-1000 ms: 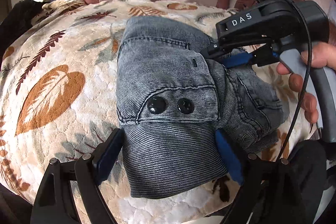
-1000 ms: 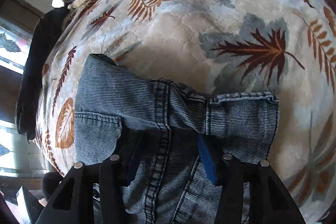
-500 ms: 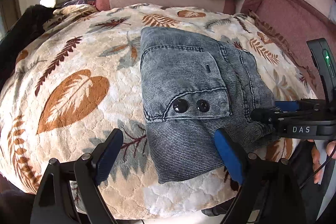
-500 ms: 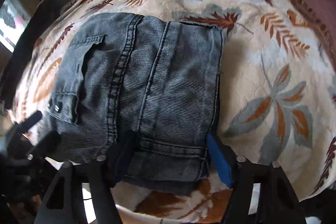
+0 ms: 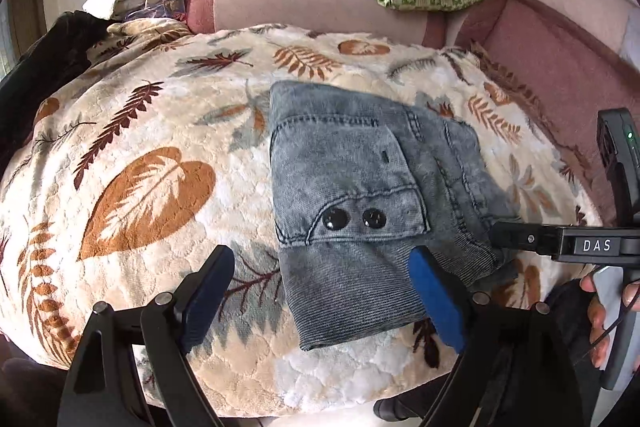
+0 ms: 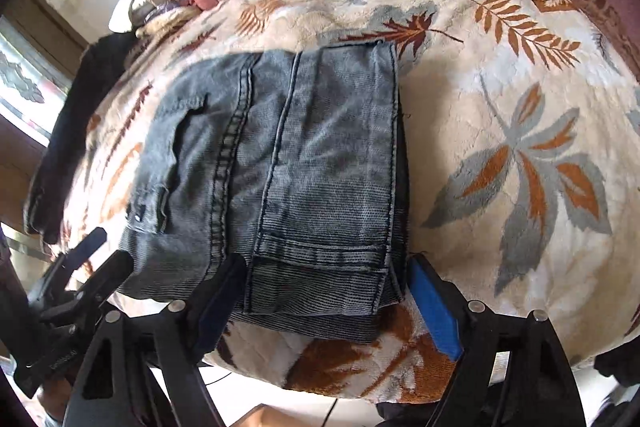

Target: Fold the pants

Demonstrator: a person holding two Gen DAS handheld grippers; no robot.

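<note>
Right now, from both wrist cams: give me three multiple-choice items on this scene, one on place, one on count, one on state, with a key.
1. Where do the folded grey-blue denim pants lie?
A. on the leaf-print plush blanket
B. on a wooden floor
C. in a basket

2. How many black snap buttons show on the pocket flap?
A. none
B. two
C. five

3. How do the jaws of the left gripper and right gripper stand?
A. both clamped on denim
B. one clamped
C. both open

Key: A, blanket shows all round the pants; B, two studs sit side by side; C, wide gaps between the blue pads.
</note>
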